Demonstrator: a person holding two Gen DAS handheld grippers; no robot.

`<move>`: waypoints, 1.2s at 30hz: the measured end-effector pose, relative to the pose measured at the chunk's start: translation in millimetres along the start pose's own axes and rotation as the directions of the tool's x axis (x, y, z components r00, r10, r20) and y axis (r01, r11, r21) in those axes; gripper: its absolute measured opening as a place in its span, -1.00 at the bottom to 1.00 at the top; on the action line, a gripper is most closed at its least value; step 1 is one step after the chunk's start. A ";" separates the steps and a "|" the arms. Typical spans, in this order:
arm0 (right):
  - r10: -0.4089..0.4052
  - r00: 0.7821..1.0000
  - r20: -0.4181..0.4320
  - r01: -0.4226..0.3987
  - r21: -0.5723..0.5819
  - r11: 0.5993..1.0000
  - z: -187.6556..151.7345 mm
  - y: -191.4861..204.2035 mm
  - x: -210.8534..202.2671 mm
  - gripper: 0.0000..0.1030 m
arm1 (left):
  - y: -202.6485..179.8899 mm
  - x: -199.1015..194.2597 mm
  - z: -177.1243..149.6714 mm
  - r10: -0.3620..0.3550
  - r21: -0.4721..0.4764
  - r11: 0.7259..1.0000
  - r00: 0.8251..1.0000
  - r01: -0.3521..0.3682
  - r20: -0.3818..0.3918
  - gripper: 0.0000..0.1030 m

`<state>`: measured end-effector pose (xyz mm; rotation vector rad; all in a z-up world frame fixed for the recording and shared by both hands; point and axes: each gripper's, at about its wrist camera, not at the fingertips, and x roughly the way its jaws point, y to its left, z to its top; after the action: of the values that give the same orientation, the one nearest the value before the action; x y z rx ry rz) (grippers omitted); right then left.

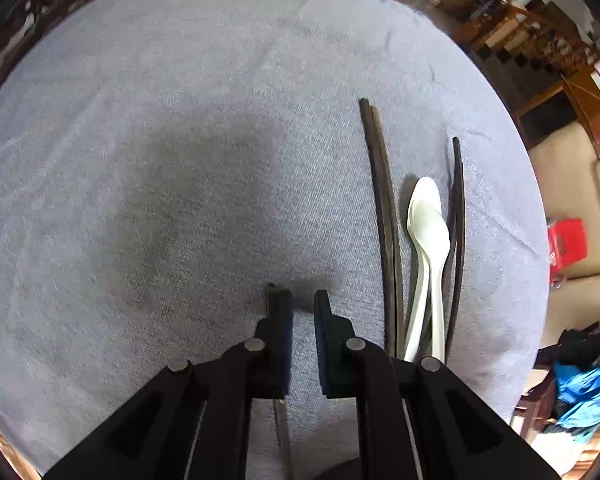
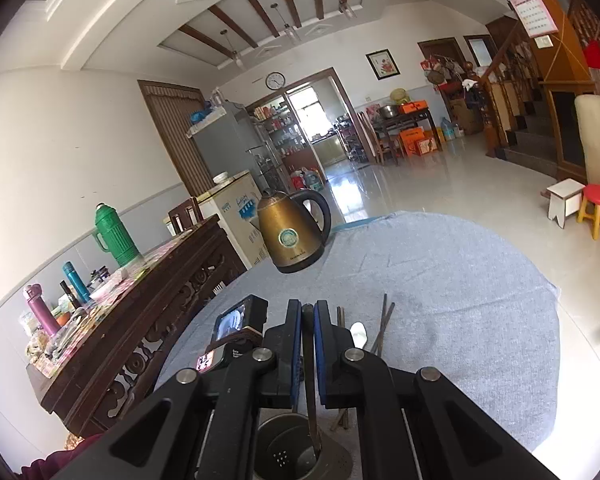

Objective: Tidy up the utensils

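A round counter (image 1: 180, 120) covered in pale blue cloth lies mostly bare across its middle and left side, giving wide open room for a gripper to pass. Toward the right edge, obstacles lie in a close row: a pair of dark chopsticks (image 1: 384, 208), a white spoon (image 1: 428, 224) just beside them, and a second dark pair (image 1: 458, 216) beside the spoon. A gold kettle (image 2: 290, 236) stands at the far edge. At the near edge, a grey perforated holder (image 2: 284, 452) sits below the jaws. A dark carved sideboard (image 2: 148, 312) crowds the counter's left side.
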<state>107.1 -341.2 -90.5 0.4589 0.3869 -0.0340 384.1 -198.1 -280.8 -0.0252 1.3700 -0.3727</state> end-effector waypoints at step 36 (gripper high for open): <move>0.004 1.000 -0.008 -0.004 0.014 1.000 -17.1 14.1 1.7 -0.86 | -22.0 -122.0 -53.7 0.002 0.064 0.998 0.934 -0.027 0.357 -0.90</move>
<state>104.3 -320.9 -99.2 0.4739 0.3941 -0.0307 308.9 -174.7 -171.0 -0.0247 0.9962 -0.3814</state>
